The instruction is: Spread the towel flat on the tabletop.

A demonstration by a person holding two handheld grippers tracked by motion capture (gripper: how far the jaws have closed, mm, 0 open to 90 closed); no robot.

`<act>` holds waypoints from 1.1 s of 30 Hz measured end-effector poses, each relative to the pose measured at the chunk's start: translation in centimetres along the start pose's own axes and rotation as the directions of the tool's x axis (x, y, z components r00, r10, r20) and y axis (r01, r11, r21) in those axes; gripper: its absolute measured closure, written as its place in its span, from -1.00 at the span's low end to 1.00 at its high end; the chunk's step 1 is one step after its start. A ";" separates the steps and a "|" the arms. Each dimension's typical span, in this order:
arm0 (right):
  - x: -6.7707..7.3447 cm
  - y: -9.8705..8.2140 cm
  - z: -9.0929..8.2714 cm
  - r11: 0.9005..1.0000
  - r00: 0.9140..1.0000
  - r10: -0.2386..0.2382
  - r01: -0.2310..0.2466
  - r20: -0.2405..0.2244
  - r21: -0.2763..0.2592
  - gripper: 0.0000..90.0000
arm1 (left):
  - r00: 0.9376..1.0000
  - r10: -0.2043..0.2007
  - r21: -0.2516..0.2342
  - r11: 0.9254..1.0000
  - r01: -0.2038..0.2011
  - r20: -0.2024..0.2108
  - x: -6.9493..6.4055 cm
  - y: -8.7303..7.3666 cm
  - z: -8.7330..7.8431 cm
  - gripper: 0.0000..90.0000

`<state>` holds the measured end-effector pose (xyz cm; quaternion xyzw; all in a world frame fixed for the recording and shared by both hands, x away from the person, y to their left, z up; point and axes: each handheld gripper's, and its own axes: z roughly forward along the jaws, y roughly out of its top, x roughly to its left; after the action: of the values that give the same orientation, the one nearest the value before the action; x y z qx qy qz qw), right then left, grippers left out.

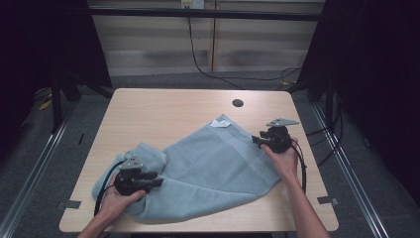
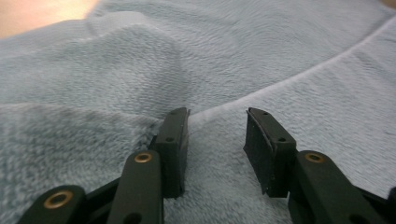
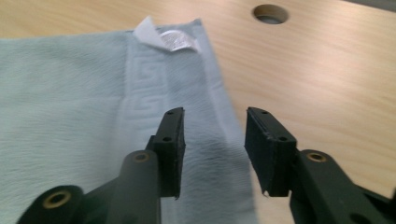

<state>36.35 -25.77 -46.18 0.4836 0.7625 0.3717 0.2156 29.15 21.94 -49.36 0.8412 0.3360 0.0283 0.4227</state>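
Towel [image 1: 208,173] of pale blue-grey terry lies spread and rumpled across the near half of the light wooden worktop [image 1: 163,106], running from the 7 o'clock corner up toward 1 o'clock in the high view. Its white label [image 1: 218,123] sits at the far tip, near a round cable hole [image 1: 237,103] in the board. Left tongs [image 1: 157,181], held in the person's left hand [image 1: 116,198] at 7 o'clock, rest low over the bunched end of the cloth; the left gripper view shows their jaws partly apart with a raised hem between them, pads not pressing. Right tongs [image 1: 256,140], gripped by the right hand [image 1: 285,161] at 3 o'clock, hover at the patterned edge of the cloth, jaws likewise partly open and holding nothing, one over the border, one over bare wood.
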 end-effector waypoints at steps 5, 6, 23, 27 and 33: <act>3.6 -1.5 -1.5 1.000 0.991 -0.021 0.021 -0.135 -0.006 0.23 | 0.999 0.018 -0.043 0.999 -0.017 0.037 -1.1 0.0 -1.8 0.32; 4.4 -1.9 -1.9 1.000 0.986 -0.024 0.024 -0.165 -0.006 0.24 | 0.999 0.024 -0.062 0.998 -0.022 0.038 -0.8 0.4 -2.3 0.33; 8.8 -7.7 -3.4 0.984 0.965 -0.069 0.107 -0.255 0.140 0.35 | 0.989 -0.094 -0.048 0.995 0.089 -0.113 6.8 2.1 -0.4 0.46; 7.1 -6.7 -2.1 0.985 0.975 -0.079 0.108 -0.207 0.133 0.35 | 0.993 -0.074 -0.097 0.993 0.065 -0.097 6.0 2.4 -1.2 0.44; 3.6 -4.7 0.5 0.988 0.987 -0.059 0.078 -0.147 0.132 0.32 | 0.993 -0.080 -0.148 0.987 0.067 -0.085 6.1 2.7 -2.3 0.41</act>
<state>32.40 -23.57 -50.04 0.4429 0.8160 0.3443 0.1393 34.50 26.01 -47.35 0.7931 0.3828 0.0750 0.4677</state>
